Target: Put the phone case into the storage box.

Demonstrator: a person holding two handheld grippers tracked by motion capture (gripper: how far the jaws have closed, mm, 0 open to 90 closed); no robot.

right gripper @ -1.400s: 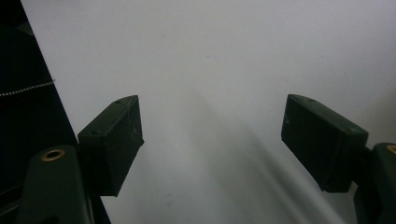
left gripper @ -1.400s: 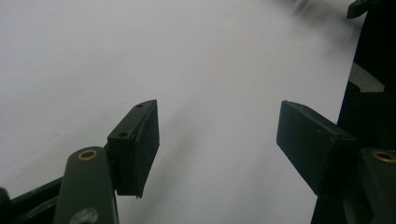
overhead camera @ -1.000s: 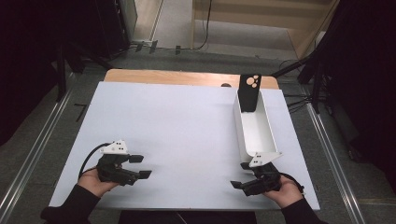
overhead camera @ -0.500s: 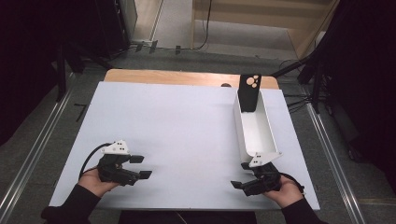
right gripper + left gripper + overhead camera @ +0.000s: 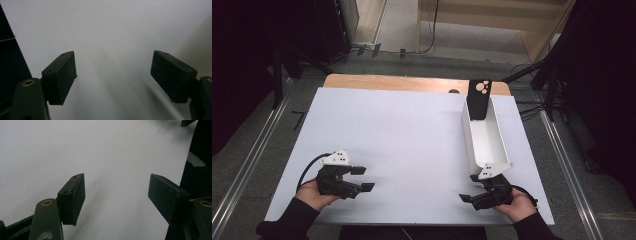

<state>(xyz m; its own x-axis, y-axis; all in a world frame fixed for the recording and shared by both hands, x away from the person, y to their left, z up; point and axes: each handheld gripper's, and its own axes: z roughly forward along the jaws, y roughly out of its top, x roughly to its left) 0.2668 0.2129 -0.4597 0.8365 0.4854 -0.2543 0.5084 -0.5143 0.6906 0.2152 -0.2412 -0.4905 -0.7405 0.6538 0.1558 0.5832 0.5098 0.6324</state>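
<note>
My left gripper rests near the front left of the white table top, held in a person's hand, jaws pointing right. In the left gripper view it stands open over bare white surface with nothing between the pads. My right gripper sits near the front right, jaws pointing left, just in front of a long white tray. Seen in the right gripper view, it is open too, with nothing between its jaws. A black flat object with pale dots leans upright in the tray's far end.
A wooden strip runs along the table's back edge. Metal rails flank the table on the grey floor at both sides. Dark stands and cables sit behind at the right. The table's right edge is close to the left gripper's right jaw.
</note>
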